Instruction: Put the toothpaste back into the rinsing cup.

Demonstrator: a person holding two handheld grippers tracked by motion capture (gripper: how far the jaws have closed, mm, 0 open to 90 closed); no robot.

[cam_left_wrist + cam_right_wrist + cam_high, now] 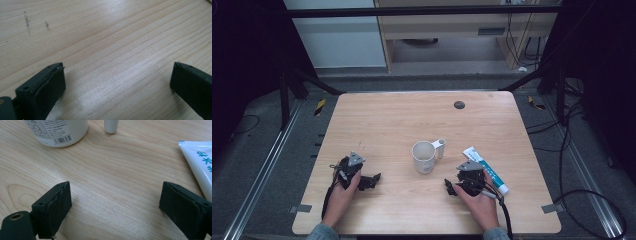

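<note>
Both grippers rest on the table, empty, on the person's side of the mug. The right gripper has its jaws wide apart with bare wood between them; the left gripper also stands wide, nothing in its gap.

The work in hand looks like picking up the tube, which lies flat just right of the mug, its crimped end toward the mug's handle and its cap toward the near right. In the right gripper view the tube's crimped end sits just beyond the right jaw, off the line of the grip. To take it well, the right gripper should swing toward the tube until its body lies between the pads, then close across the width near the middle, where it is fuller; the flat crimp would probably slip.

The mug stands close ahead of that gripper, so a wide swing may knock it. A small dark disc lies far behind the mug, perhaps a hole in the wood.
</note>
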